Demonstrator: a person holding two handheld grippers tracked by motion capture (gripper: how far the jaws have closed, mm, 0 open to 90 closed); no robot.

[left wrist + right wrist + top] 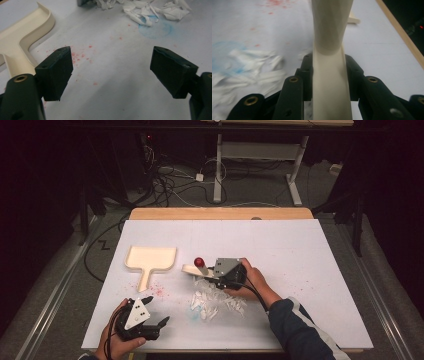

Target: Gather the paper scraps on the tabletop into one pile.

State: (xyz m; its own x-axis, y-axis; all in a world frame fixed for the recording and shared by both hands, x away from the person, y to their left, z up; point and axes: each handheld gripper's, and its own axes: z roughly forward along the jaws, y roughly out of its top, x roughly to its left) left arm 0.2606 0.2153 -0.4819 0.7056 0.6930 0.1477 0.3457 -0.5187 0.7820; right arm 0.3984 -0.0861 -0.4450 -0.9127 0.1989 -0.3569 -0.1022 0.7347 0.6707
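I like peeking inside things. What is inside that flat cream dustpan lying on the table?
Nothing shows inside the dustpan; its tray looks bare from above. The paper scraps lie apart on the table. Underneath it is hidden.

We see the brush [329, 37] run off the top and bottom edges, so its bristles are hidden. The paper bits [254, 72] beside it are blurry. The dustpan [22, 35] is cut off at the left edge.

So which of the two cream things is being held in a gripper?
The brush, the one with the red knob beside the paper scraps; the right gripper clamps its handle. The dustpan lies free, farther left.
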